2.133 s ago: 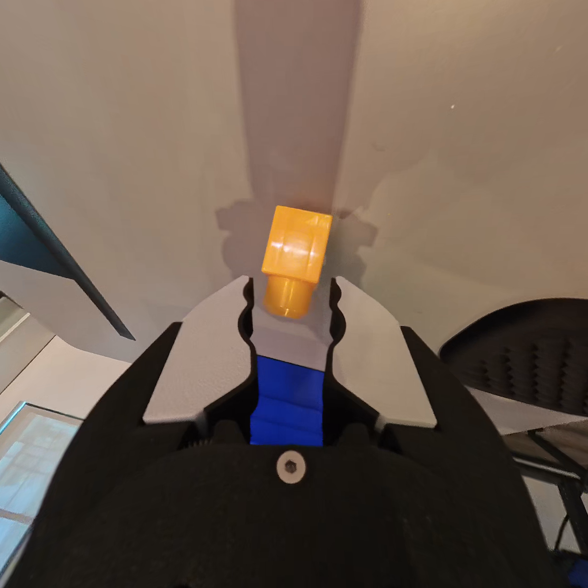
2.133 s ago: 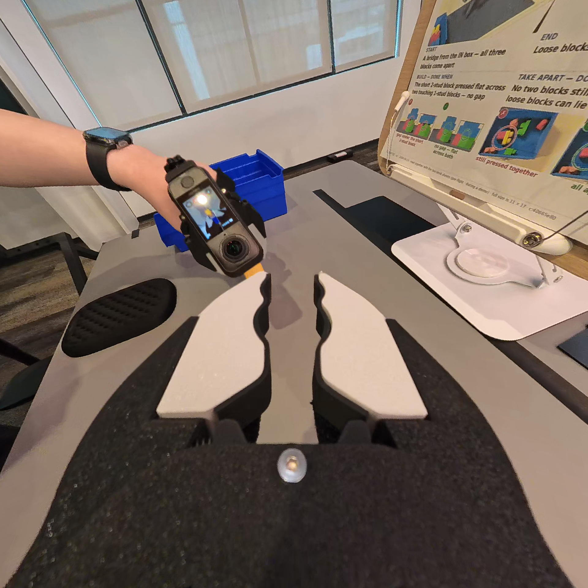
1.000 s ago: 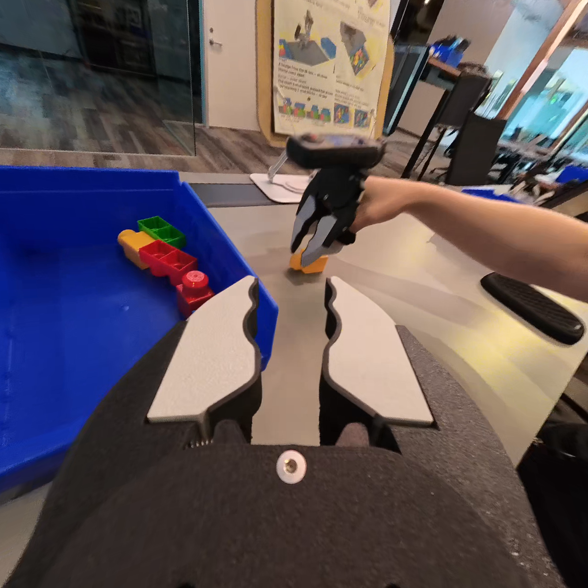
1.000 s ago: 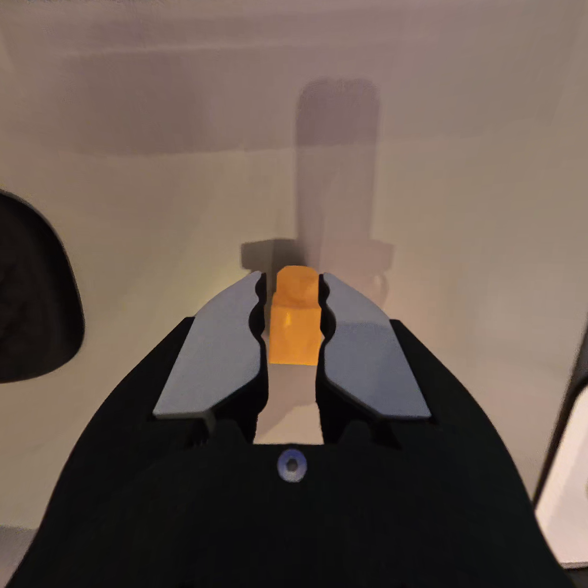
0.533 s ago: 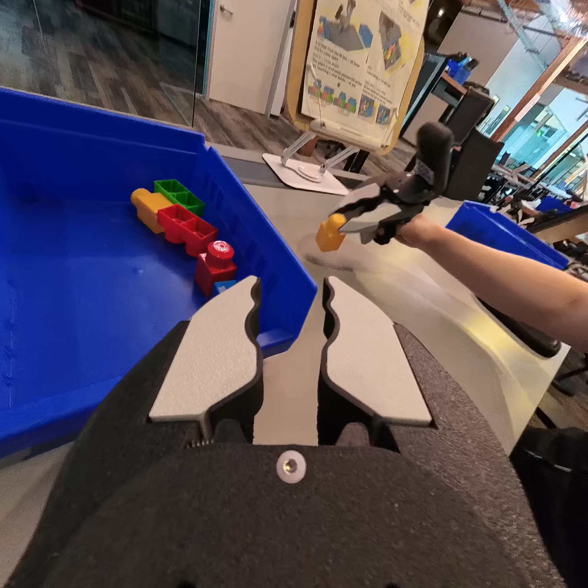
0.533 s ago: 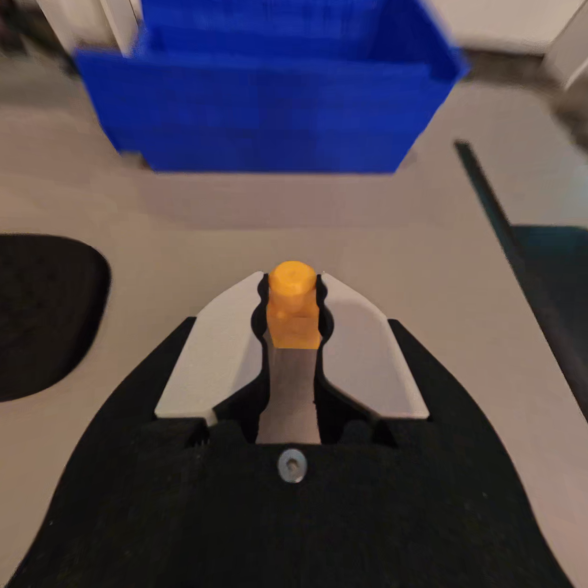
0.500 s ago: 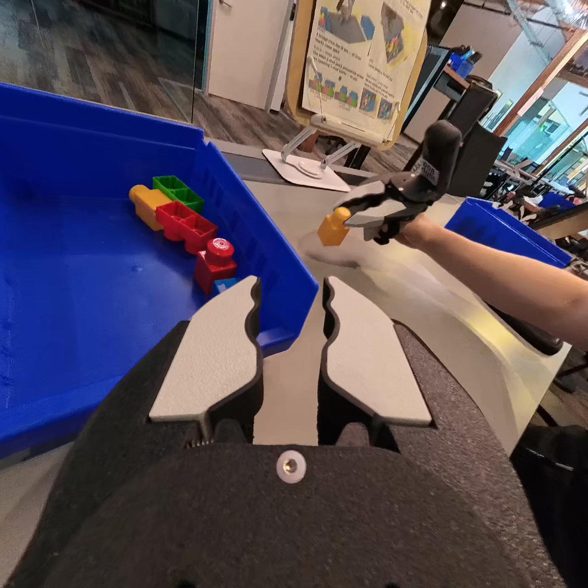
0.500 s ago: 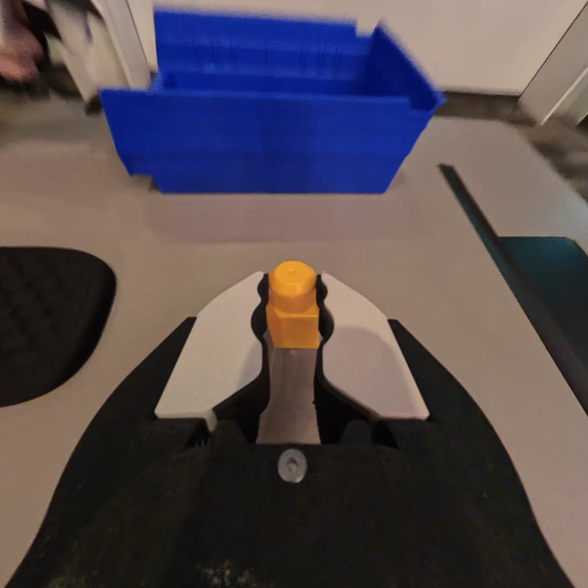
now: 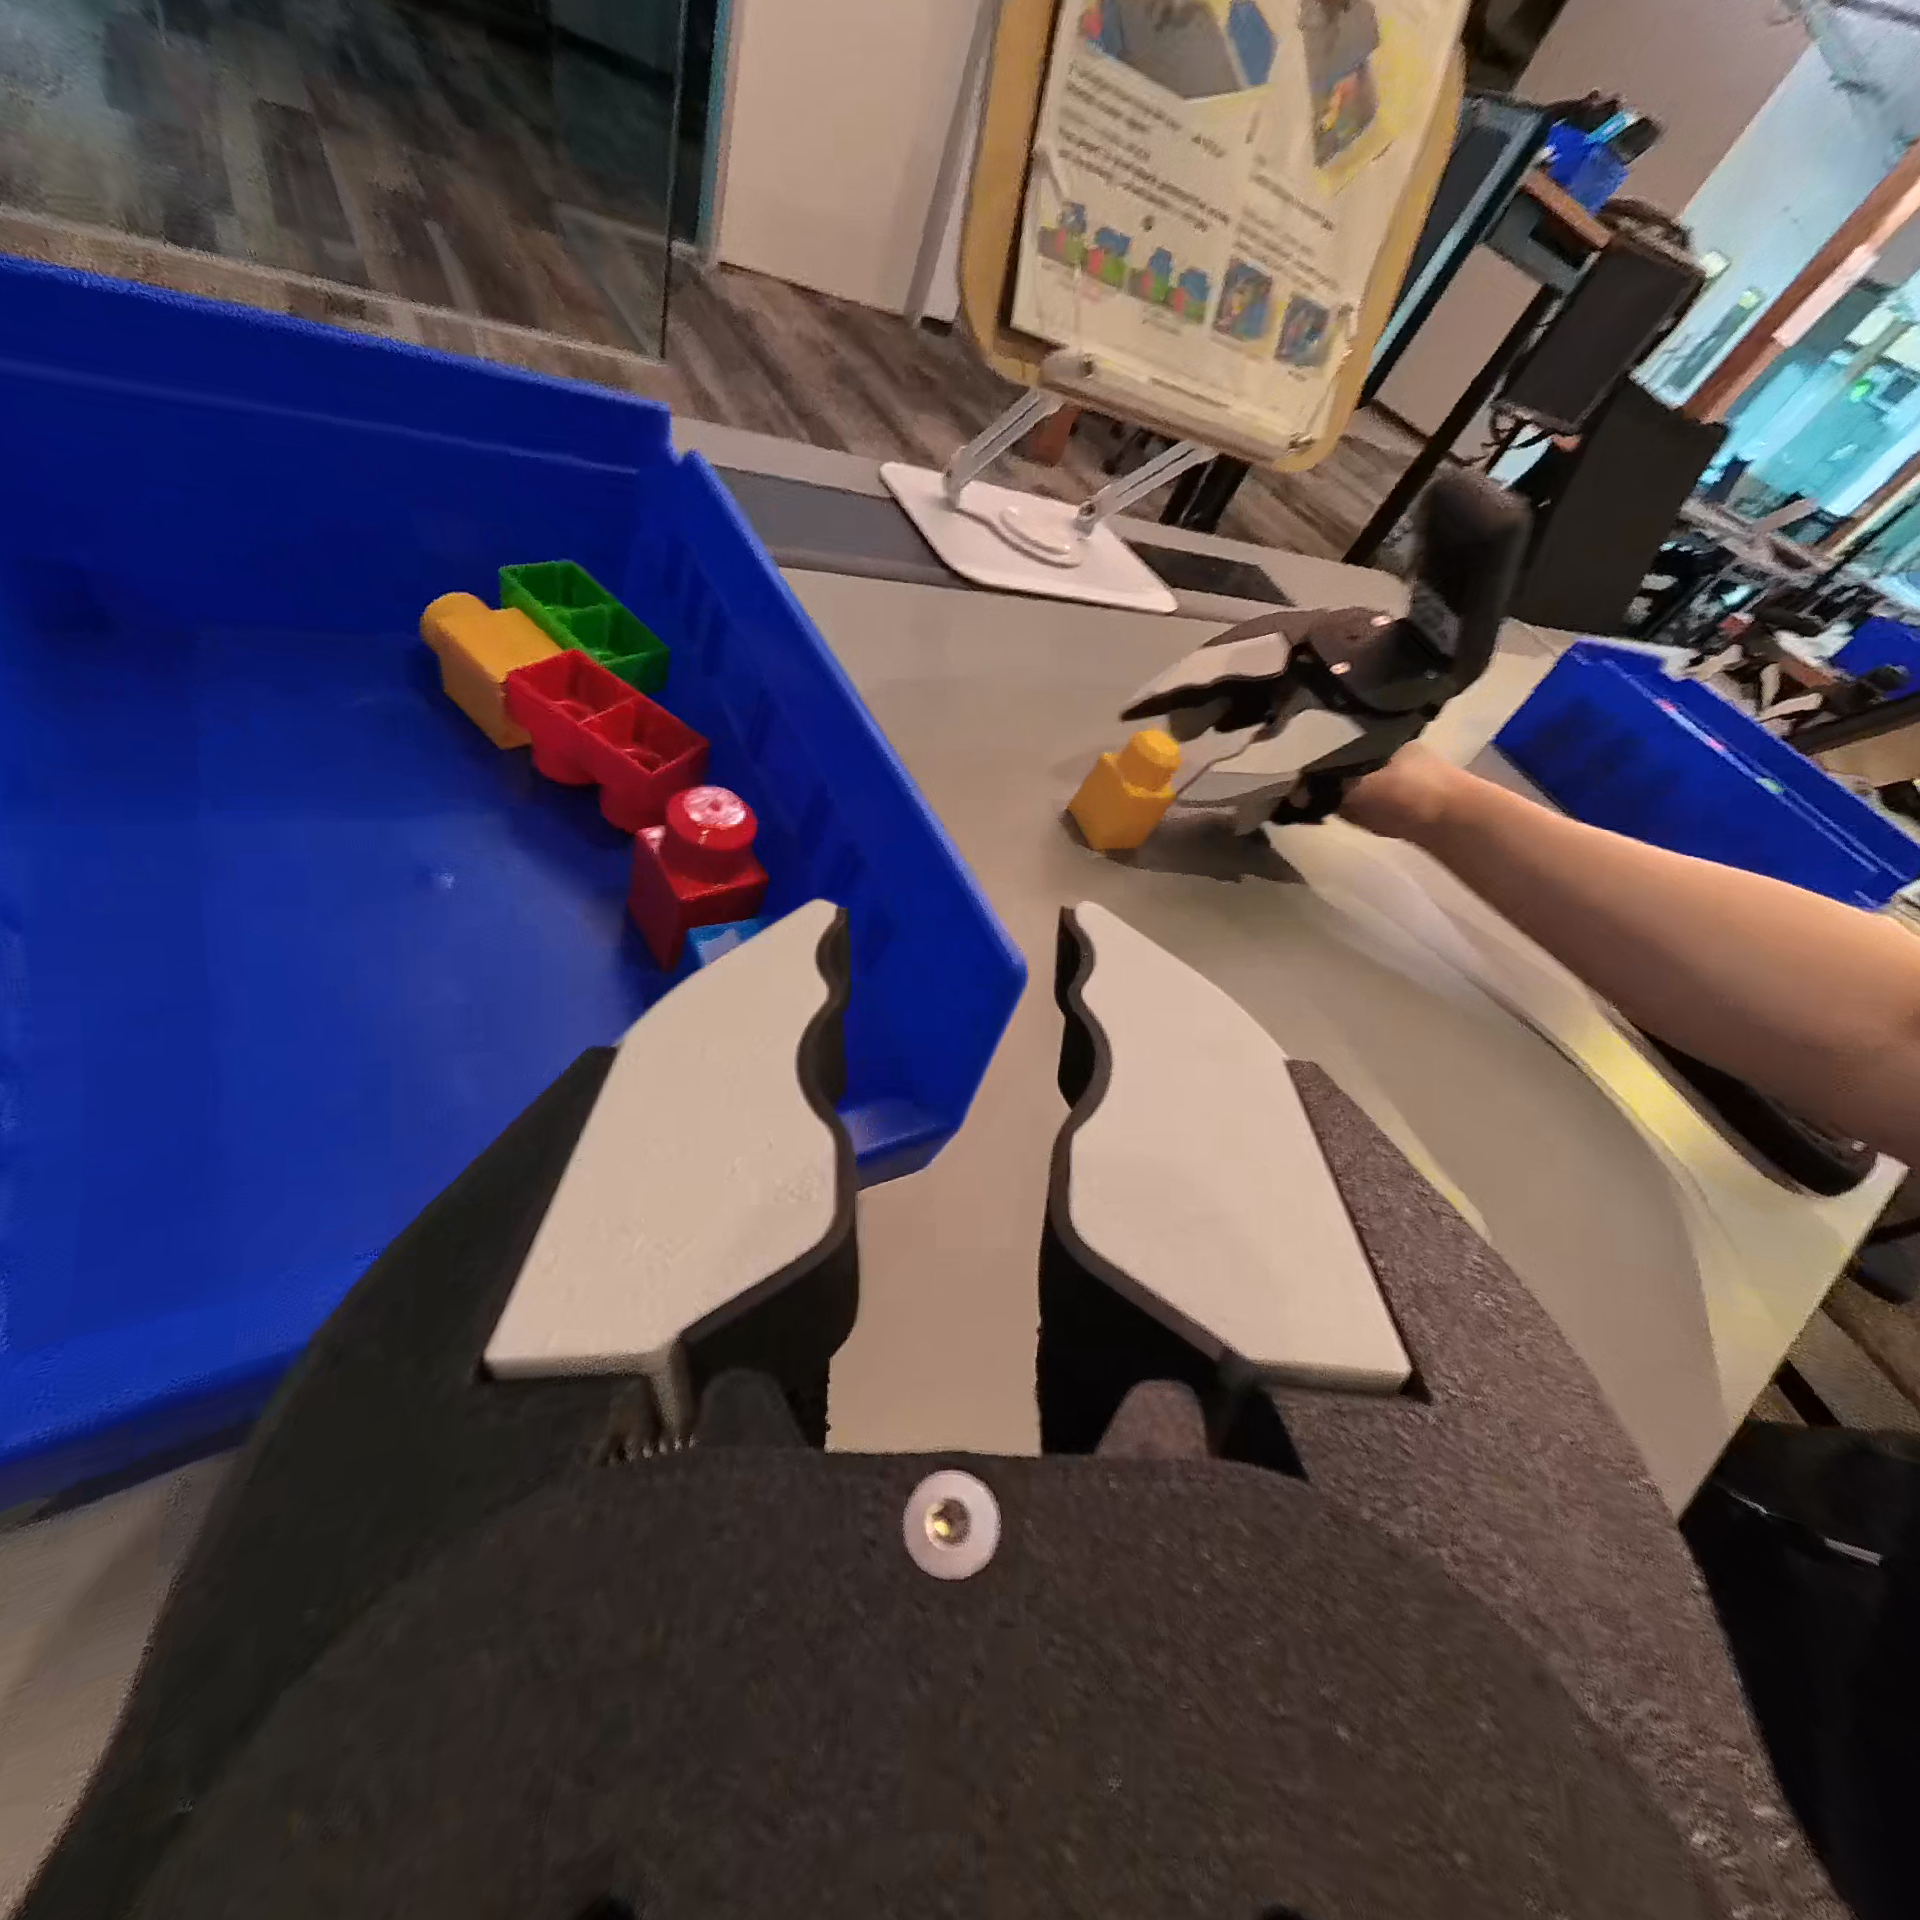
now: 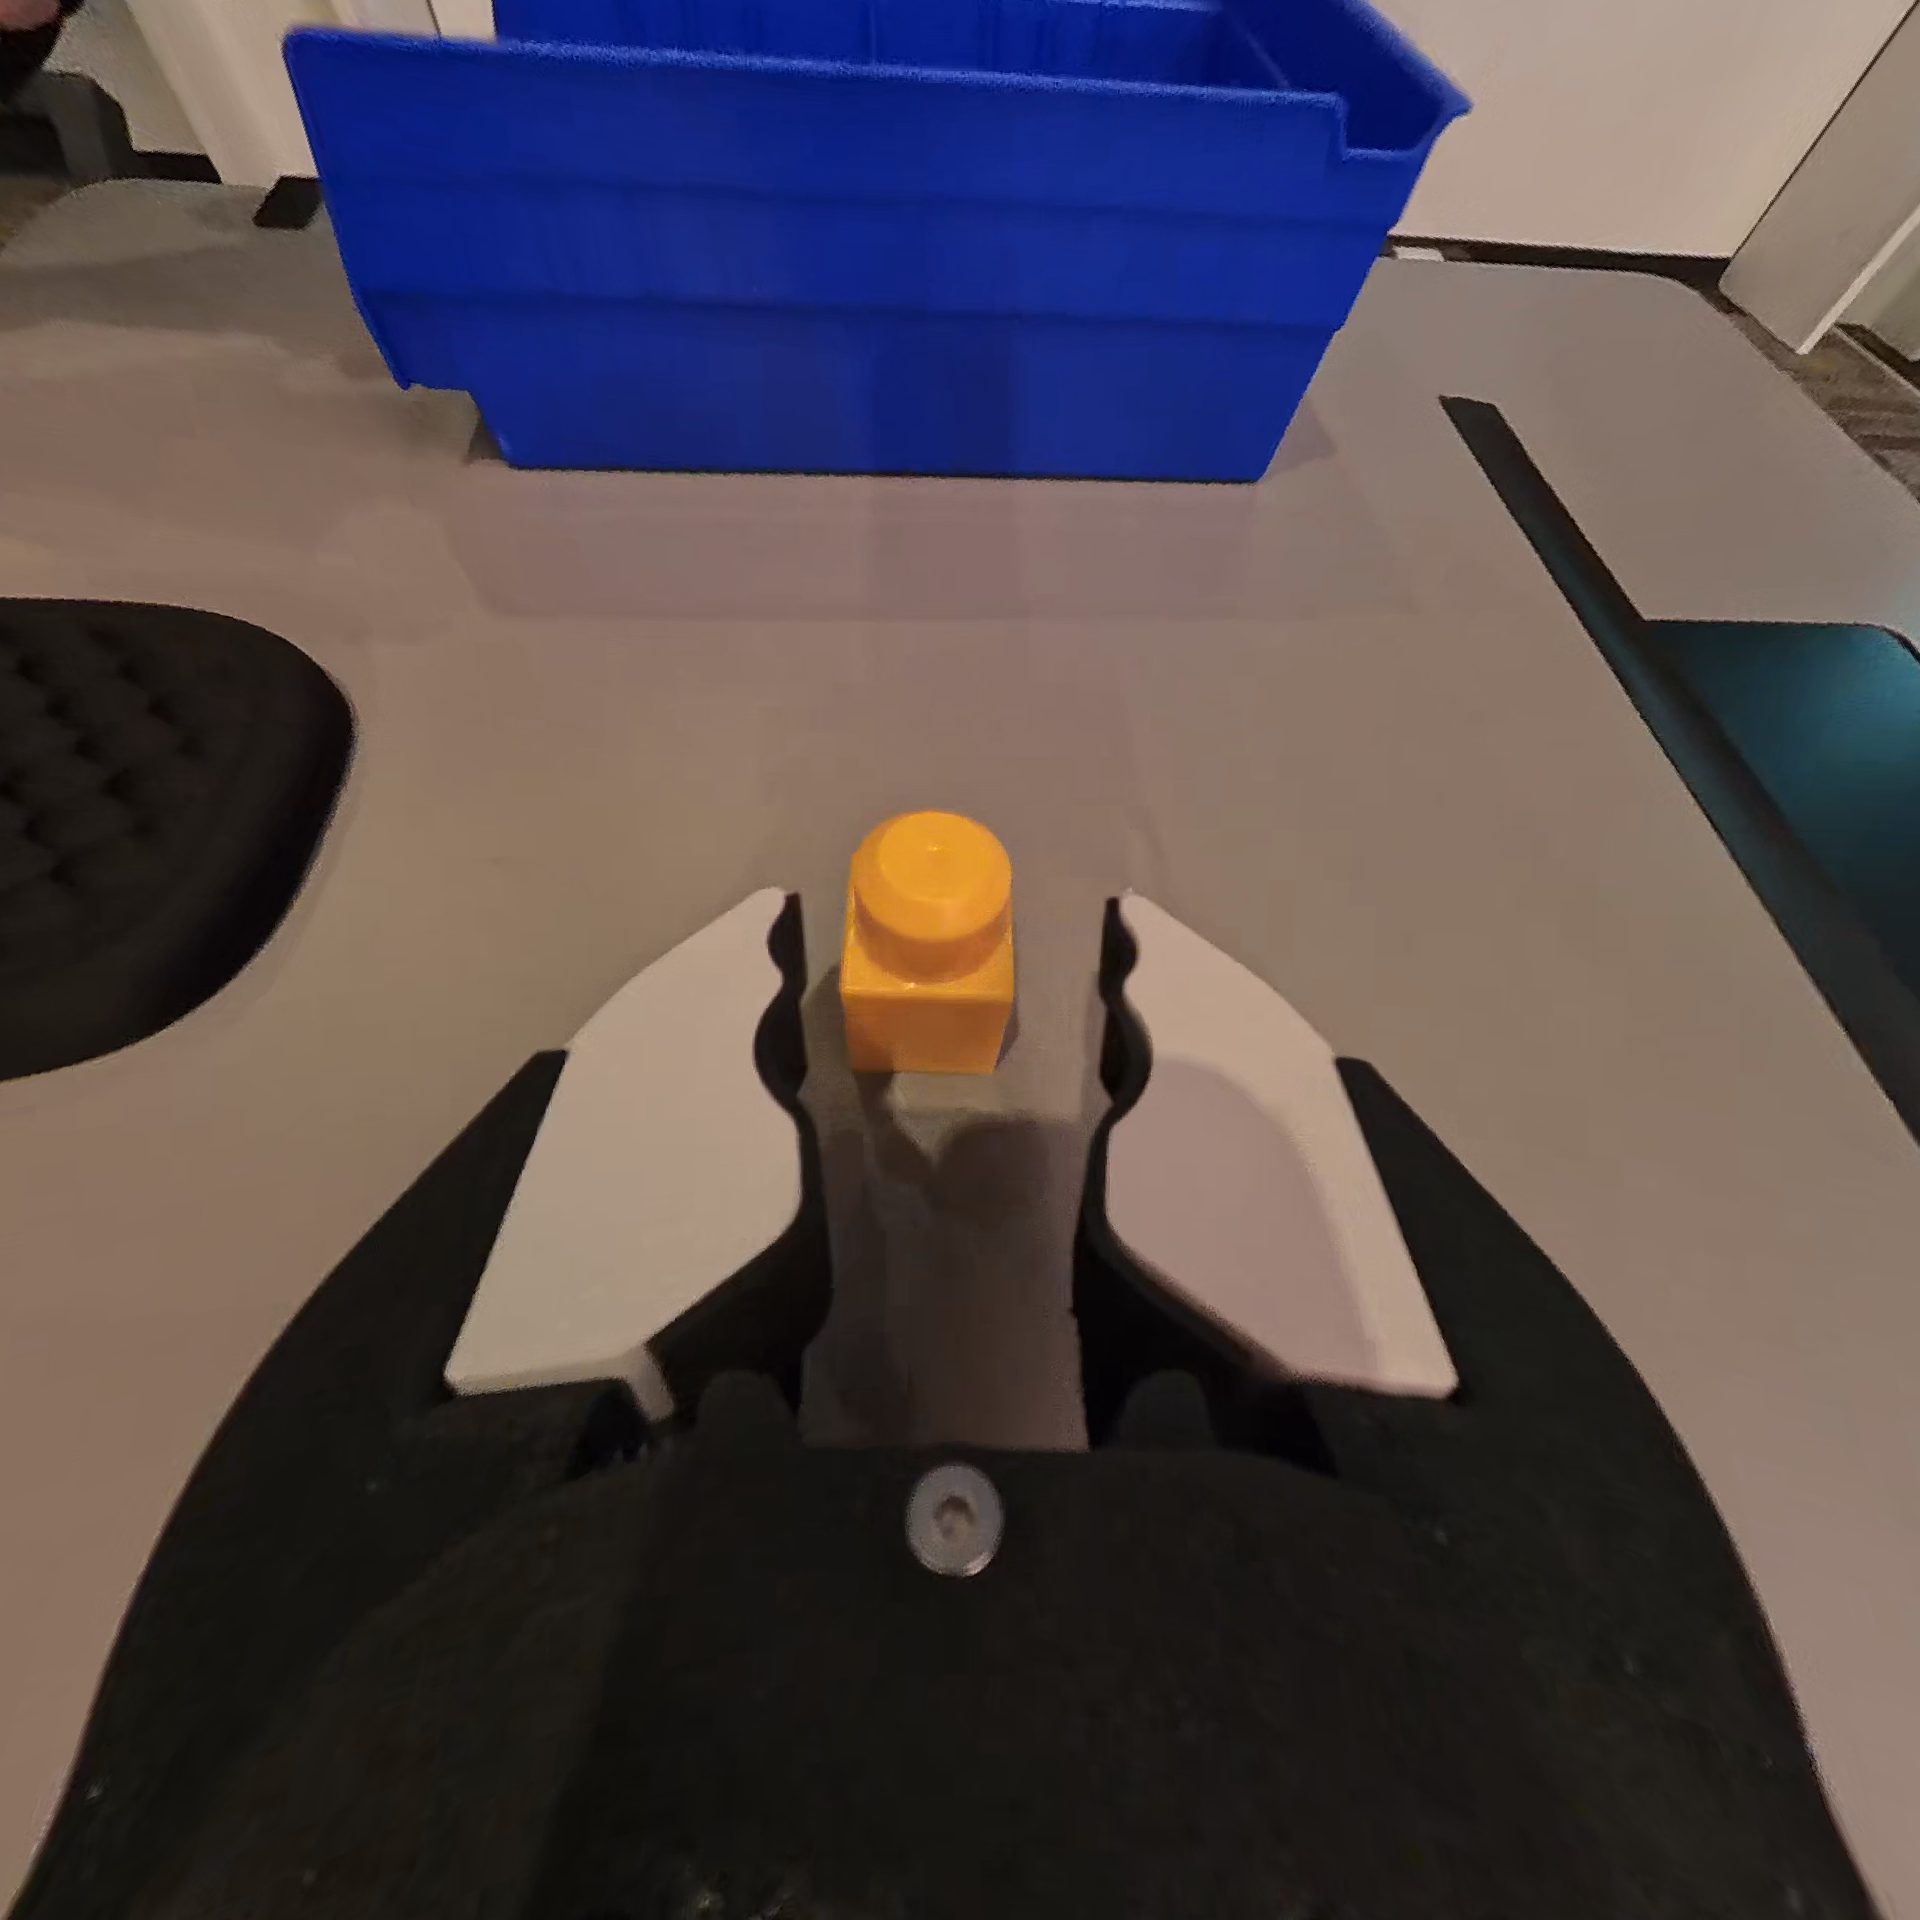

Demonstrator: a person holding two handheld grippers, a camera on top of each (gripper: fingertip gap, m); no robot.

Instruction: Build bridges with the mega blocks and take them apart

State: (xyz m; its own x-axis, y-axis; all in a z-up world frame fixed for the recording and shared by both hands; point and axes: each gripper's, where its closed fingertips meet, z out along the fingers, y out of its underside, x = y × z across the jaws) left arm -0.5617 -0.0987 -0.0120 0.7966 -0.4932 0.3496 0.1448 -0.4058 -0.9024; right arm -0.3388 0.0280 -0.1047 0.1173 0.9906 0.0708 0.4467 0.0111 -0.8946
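An orange one-stud block (image 10: 928,956) stands upright on the grey table (image 10: 1299,727), stud up. My right gripper (image 10: 951,925) is open, with its fingers on either side of the block and apart from it. In the left wrist view the same block (image 9: 1127,795) stands just in front of the right gripper (image 9: 1247,707). My left gripper (image 9: 951,935) is open and empty, over the near right corner of a blue bin (image 9: 935,935). In the bin lie an orange block (image 9: 478,649), a green block (image 9: 582,618), a red two-stud block (image 9: 608,727) and a red one-stud block (image 9: 696,862).
A second blue bin (image 9: 1704,790) sits at the far right of the table. A poster on a white stand (image 9: 1195,208) is at the back. A black foam pad (image 10: 135,831) lies left of the right gripper and a dark mat (image 10: 1787,748) to its right. The left gripper's tips are roughly 30 cm from the right gripper's. The left tips stand about 11 cm off the red one-stud block (image 9: 696,862).
My right gripper carried the orange block, set it upright on the table and opened. My left gripper stayed open by the blue bin.
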